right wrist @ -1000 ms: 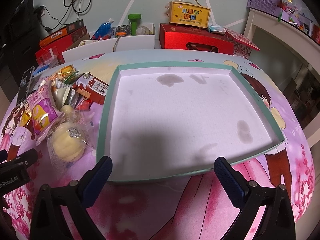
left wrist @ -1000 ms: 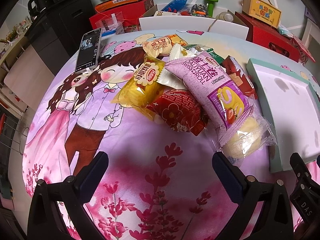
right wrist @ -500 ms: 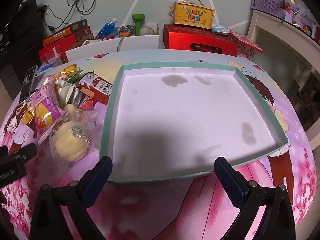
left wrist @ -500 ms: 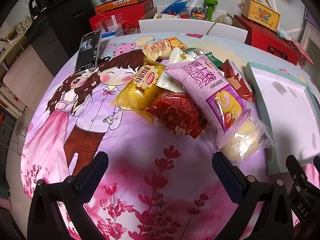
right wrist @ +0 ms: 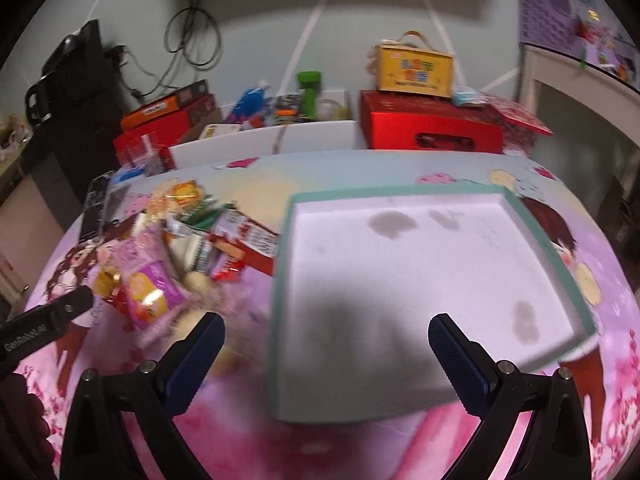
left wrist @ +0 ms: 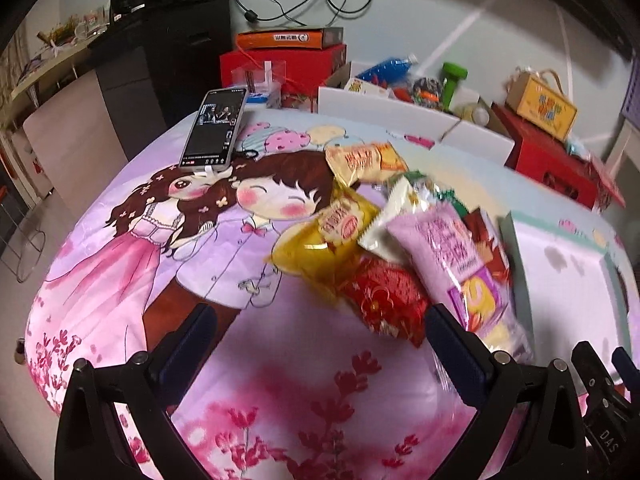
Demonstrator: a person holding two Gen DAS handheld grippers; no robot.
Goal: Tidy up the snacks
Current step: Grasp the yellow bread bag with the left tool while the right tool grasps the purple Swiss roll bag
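A heap of snack packets lies on the cartoon-print cloth: a purple Swiss-roll bag (left wrist: 456, 256), a yellow bag (left wrist: 328, 240), a red bag (left wrist: 384, 300) and an orange-beige bag (left wrist: 360, 160). To their right sits a shallow teal-rimmed tray (right wrist: 280, 280) with a white floor and nothing in it. My left gripper (left wrist: 316, 336) is open just short of the red bag. My right gripper (right wrist: 326, 344) is open over the tray's near edge. The purple bag (right wrist: 148, 280) also shows at the left of the right wrist view.
A phone (left wrist: 214, 132) lies at the cloth's far left. Behind the table stand red boxes (right wrist: 432, 128), a yellow carton (right wrist: 414, 68), a green bottle (right wrist: 308, 88) and white box flaps (left wrist: 400, 110). A dark cabinet (left wrist: 168, 40) stands far left.
Both grippers have tilted up and pulled back, so the room behind shows more. The left gripper has shifted so the red bag sits near its right finger. Snacks and tray lie where they were.
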